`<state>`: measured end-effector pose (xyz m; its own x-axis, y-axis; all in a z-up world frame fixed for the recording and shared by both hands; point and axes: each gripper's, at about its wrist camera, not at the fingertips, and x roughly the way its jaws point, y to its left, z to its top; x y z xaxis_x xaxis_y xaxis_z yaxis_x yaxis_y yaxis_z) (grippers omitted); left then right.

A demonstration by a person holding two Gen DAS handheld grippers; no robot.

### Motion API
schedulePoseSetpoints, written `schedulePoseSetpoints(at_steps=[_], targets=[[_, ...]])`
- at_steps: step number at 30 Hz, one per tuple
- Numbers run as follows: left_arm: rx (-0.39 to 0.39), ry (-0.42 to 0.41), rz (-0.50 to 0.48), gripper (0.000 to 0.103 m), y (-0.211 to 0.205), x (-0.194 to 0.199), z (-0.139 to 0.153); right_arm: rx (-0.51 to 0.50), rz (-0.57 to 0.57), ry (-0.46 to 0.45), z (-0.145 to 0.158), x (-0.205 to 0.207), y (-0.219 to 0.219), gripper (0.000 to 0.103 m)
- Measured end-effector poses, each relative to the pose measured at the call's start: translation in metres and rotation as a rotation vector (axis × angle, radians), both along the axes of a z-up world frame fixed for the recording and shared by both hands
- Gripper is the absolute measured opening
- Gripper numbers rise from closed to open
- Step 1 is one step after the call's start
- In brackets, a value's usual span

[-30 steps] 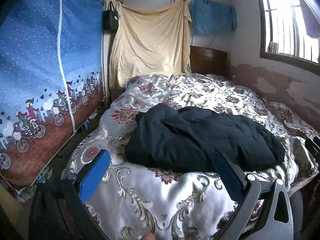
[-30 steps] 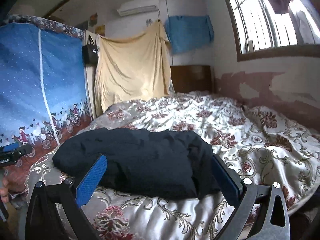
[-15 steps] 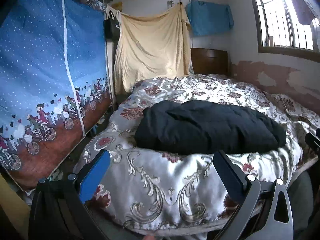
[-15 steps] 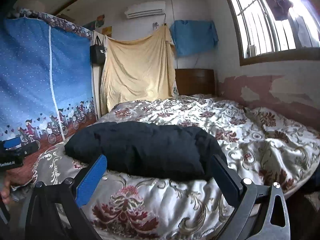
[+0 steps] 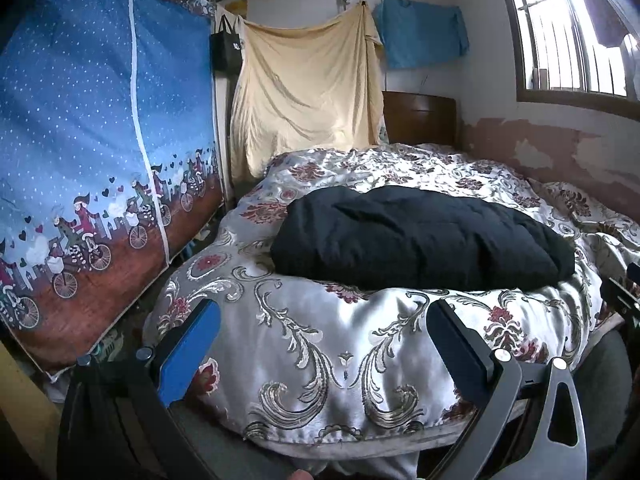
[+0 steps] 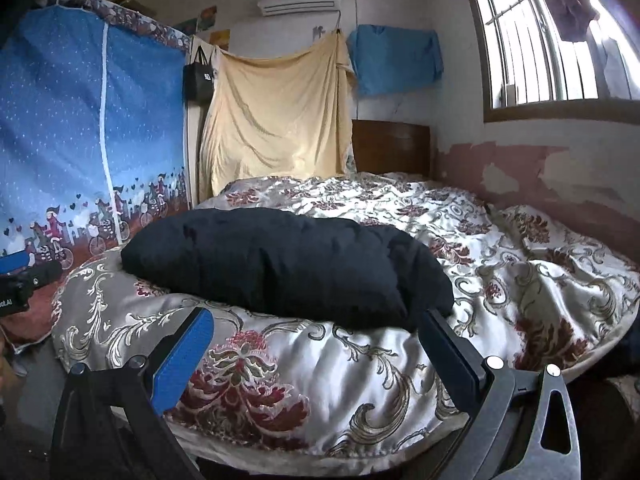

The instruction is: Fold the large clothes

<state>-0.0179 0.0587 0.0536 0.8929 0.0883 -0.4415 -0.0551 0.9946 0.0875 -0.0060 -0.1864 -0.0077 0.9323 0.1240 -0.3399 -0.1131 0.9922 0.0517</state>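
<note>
A bulky black padded garment (image 5: 420, 236) lies folded into a thick bundle on the floral satin bedspread (image 5: 328, 344), near the bed's front edge. It also shows in the right wrist view (image 6: 288, 264). My left gripper (image 5: 324, 336) is open and empty, held back from the bed's foot, below and in front of the garment. My right gripper (image 6: 316, 344) is open and empty, also back from the bed edge, in front of the garment's right end. The left gripper's tip (image 6: 24, 276) shows at the far left of the right wrist view.
A blue fabric wardrobe (image 5: 92, 152) stands left of the bed with a narrow gap. A yellow sheet (image 5: 304, 96) and blue cloth (image 5: 420, 32) hang on the far wall. A wooden headboard (image 5: 420, 120) and barred window (image 5: 572, 28) are at right.
Both grippers have drawn back and lowered away from the bed, so more of the bed's front edge shows. The garment lies unmoved. Both stayed open.
</note>
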Motion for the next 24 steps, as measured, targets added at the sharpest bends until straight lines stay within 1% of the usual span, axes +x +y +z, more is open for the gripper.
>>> schedulePoseSetpoints(at_steps=[14,24], targets=[[0.025,0.011,-0.014,0.101,-0.0068,0.0005,-0.0054,0.030,-0.012,-0.008,-0.0011,0.0007,-0.0070,0.103],[0.029,0.004,-0.020,0.101,-0.0073,-0.0004,-0.0064,0.028,-0.010,-0.010,-0.0019,0.0002,-0.0059,0.103]])
